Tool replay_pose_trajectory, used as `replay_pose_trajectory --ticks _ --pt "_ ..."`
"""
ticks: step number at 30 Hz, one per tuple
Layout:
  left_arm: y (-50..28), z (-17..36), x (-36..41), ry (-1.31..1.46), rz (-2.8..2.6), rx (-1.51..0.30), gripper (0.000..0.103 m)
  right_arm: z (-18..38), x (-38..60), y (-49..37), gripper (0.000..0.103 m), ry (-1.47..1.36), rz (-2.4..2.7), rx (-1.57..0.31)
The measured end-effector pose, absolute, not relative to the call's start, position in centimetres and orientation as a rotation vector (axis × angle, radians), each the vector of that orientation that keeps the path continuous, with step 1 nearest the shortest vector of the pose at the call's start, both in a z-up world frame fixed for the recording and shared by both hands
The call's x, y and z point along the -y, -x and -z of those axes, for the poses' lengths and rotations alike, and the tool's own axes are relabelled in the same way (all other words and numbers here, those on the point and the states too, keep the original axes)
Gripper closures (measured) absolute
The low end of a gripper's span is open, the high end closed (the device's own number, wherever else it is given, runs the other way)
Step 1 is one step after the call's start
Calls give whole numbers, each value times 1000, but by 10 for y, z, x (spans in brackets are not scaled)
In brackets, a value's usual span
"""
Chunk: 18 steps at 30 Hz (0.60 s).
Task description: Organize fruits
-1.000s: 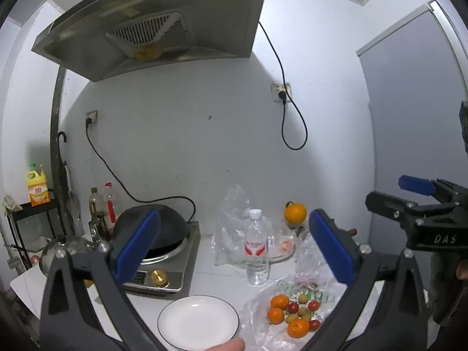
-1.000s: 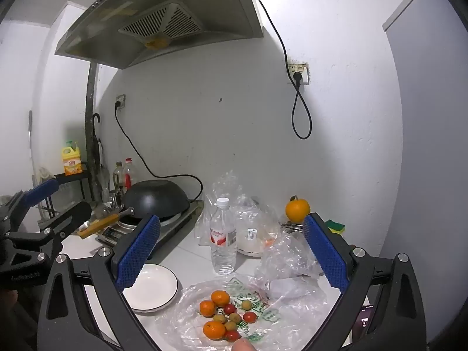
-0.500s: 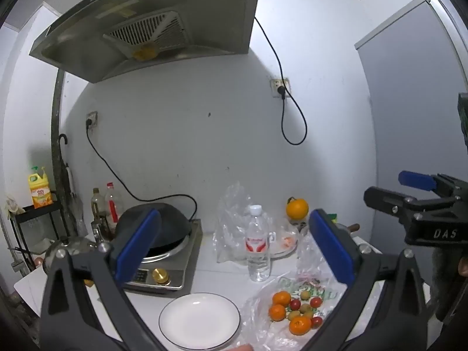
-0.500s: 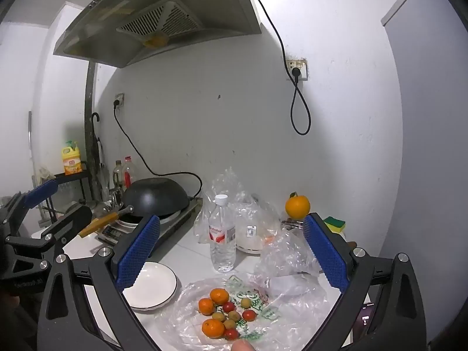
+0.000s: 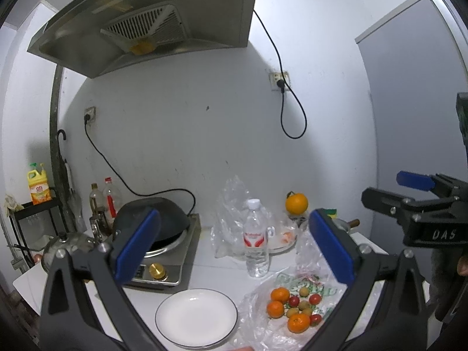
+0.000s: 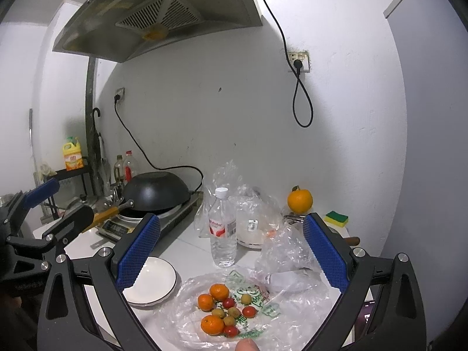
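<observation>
The little fruits lie in a heap on an open plastic bag on the counter. There are three small oranges, some red tomatoes and some small brown-green fruits. They are round, so no side is the long side.

The right gripper hangs above the heap. Its jaws are spread wide and hold nothing. The fruits sit low and just ahead, between the two blue pads. I think this gripper is the nearer one, so it may only need to go down and a bit forward.

The left gripper also has its jaws spread wide and empty. From it, the fruits lie down and to the right, under the right pad. The white plate lies almost straight below it, just beside the bag. The plate has nothing on it.

The right view shows each fruit clearly and a sponge near a big orange at the back. The left view shows the whole plate and the other gripper from the side. In the right view, a blue pad hides part of the plate.
</observation>
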<state>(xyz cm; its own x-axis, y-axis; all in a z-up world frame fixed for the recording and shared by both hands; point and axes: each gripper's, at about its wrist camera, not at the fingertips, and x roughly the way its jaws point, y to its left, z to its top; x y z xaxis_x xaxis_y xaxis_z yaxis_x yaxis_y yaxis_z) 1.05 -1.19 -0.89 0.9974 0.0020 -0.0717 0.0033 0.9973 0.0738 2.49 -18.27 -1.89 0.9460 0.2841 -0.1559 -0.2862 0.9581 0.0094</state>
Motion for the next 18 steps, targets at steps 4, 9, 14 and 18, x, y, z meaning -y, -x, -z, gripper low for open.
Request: replay_pose_trajectory --ticks 4,9,14,18 --pt "-12 10 12 -70 -1 -71 0 18 183 -27 3 15 -291 -164" --pt "-10 10 11 -59 2 -63 0 16 184 -28 3 17 -295 -168" --pt "-10 10 10 -58 2 -63 0 17 184 -29 3 16 -295 -169" --pt "-10 10 10 -57 2 -63 0 18 184 -28 3 16 -295 -170"
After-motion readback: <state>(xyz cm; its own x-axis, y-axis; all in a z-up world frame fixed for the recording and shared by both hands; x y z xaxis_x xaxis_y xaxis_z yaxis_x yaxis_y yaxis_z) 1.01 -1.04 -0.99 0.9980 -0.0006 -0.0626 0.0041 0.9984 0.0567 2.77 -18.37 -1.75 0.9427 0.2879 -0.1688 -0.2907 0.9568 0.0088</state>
